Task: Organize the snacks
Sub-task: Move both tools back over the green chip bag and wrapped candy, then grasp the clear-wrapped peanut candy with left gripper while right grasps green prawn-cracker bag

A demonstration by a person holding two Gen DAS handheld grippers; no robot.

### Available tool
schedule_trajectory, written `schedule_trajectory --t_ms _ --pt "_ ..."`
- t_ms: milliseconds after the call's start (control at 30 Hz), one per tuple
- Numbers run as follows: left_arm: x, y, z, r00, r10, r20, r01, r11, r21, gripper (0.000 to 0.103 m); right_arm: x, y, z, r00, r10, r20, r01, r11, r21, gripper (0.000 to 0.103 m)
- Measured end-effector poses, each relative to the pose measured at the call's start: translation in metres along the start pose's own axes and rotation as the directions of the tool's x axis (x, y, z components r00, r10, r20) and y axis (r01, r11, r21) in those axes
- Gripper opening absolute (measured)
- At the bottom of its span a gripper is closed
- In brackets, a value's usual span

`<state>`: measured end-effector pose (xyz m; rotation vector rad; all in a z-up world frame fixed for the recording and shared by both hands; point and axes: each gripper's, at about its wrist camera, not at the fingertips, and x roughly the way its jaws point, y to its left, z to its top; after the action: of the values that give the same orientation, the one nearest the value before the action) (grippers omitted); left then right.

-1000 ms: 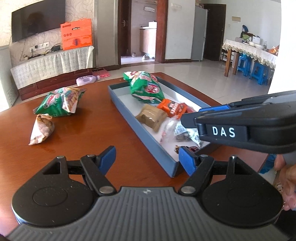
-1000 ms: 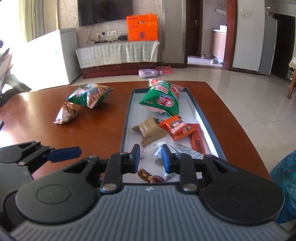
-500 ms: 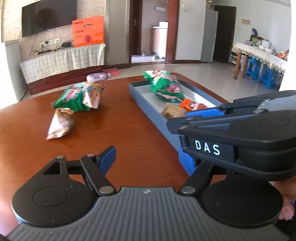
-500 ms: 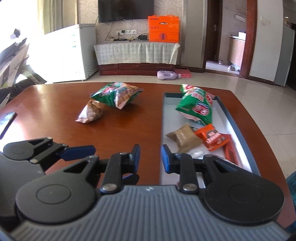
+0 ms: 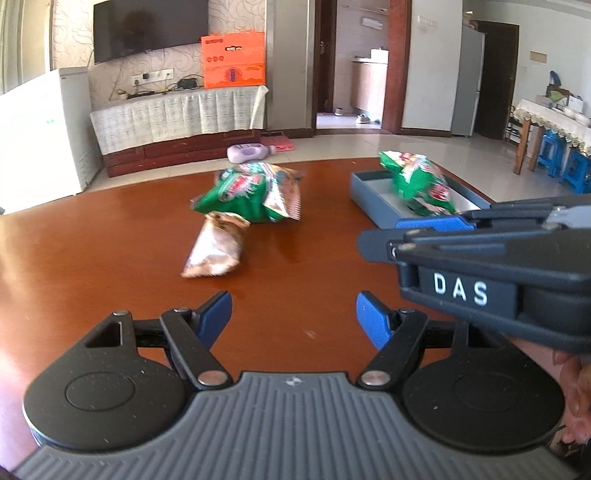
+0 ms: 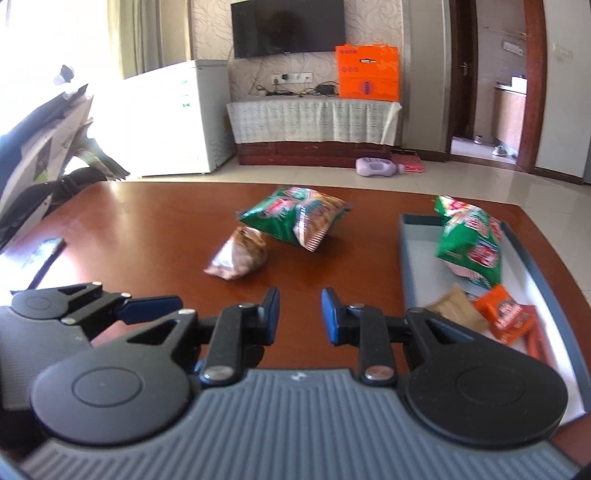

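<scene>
So the snacks are split up: in the right wrist view there's a green snack bag [image 6: 295,218] lying loose on the brown surface [image 6: 147,229] around the middle of the frame, with a smaller brownish packet [image 6: 240,258] just beside it at its lower left, looks like they're touching or nearly so. Over on the right side of that frame sits the grey-blue tray [image 6: 546,280], and inside it there's another green bag [image 6: 471,247] toward the far end, then a tan packet [image 6: 456,308] and an orange packet [image 6: 506,314] closer in, plus something red at the tray's near right edge that's too blurry to call. The left wrist view shows the same loose green snack bag [image 5: 255,192] and brownish packet [image 5: 216,245] in the centre, and the tray [image 5: 369,192] at the right, partly hidden. The left gripper [image 5: 293,319] has its blue pads wide apart with nothing between them, hanging over bare wood in the lower part of the frame. The right gripper [image 6: 297,314] has only a narrow gap between its pads, and it's empty too; from the left view you see it side-on at the right edge with "DAS" printed on it. A bit of a hand [image 5: 570,398] shows at the lower right there. Behind everything: TV [image 6: 288,26] on the wall, an orange box [image 6: 367,72] on a cloth-covered cabinet, and a purple bottle [image 6: 375,166] on the floor.
</scene>
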<state>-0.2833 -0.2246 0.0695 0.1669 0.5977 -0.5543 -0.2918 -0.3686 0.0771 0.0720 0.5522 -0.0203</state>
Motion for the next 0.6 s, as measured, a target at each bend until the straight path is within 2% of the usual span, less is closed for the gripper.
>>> schedule_trajectory --t_ms 100,200,500,600 --pt "0.001 0.01 0.008 1.0 0.018 0.013 -0.018 1.0 -0.006 0.079 0.008 0.006 0.005 1.0 0.014 0.018 -0.014 1.0 -0.021 0.029" --pt "0.004 0.018 0.015 0.999 0.025 0.025 -0.025 1.0 -0.01 0.079 0.014 0.006 0.01 0.999 0.023 0.043 -0.023 1.0 -0.01 0.041" --pt "0.039 0.045 0.03 0.996 0.081 0.027 -0.08 0.996 -0.043 0.079 0.036 0.006 0.03 0.996 0.026 0.083 -0.026 1.0 -0.002 0.041" --pt "0.05 0.05 0.035 0.994 0.098 0.044 -0.097 0.995 -0.022 0.079 0.052 0.001 0.038 0.996 0.013 0.09 -0.014 1.0 0.01 0.041"
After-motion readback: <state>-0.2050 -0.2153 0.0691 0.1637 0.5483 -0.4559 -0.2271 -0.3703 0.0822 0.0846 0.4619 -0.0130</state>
